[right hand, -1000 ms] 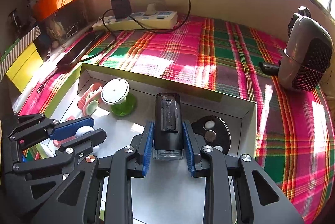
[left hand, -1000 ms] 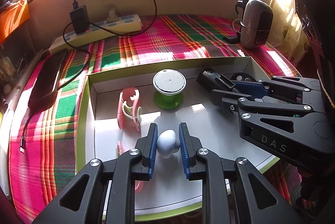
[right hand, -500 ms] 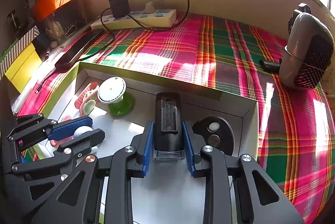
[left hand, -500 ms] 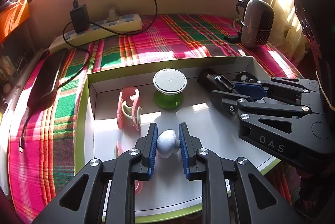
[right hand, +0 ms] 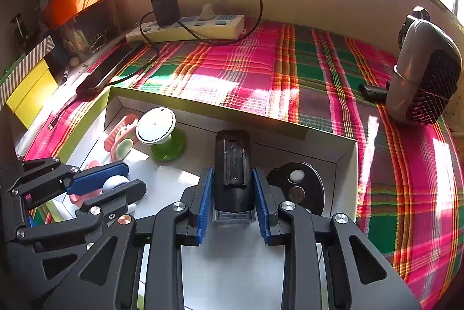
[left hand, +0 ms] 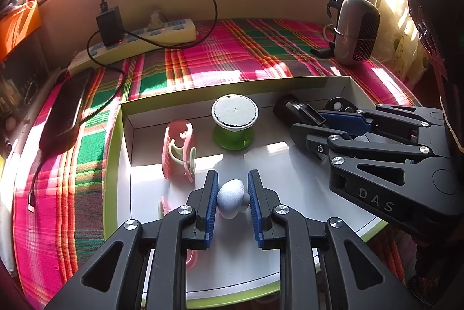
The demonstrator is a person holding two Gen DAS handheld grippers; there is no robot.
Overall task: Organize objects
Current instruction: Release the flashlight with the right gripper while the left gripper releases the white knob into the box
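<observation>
A shallow white box with a green rim point(left hand: 127, 136) lies on the plaid cloth. Low over its floor, my left gripper point(left hand: 232, 179) has its blue pads against a small white egg-shaped knob point(left hand: 230, 201), and the jaws are opening slightly. From the right wrist view, that left gripper point(right hand: 132, 179) and the knob point(right hand: 114, 182) sit at the lower left. My right gripper point(right hand: 232, 173) is shut on a black oblong device point(right hand: 232, 165) with a clear end. It is held just above the box floor near the back wall. The left wrist view shows the right gripper point(left hand: 304, 126) coming in from the right.
Inside the box stand a green spool with a white top point(left hand: 234, 118), a pink clip point(left hand: 177, 147) and a black oval disc point(right hand: 298, 188). Behind the box lie a power strip point(left hand: 139, 40), a dark phone point(left hand: 66, 107) and a grey mesh-fronted appliance point(left hand: 355, 30).
</observation>
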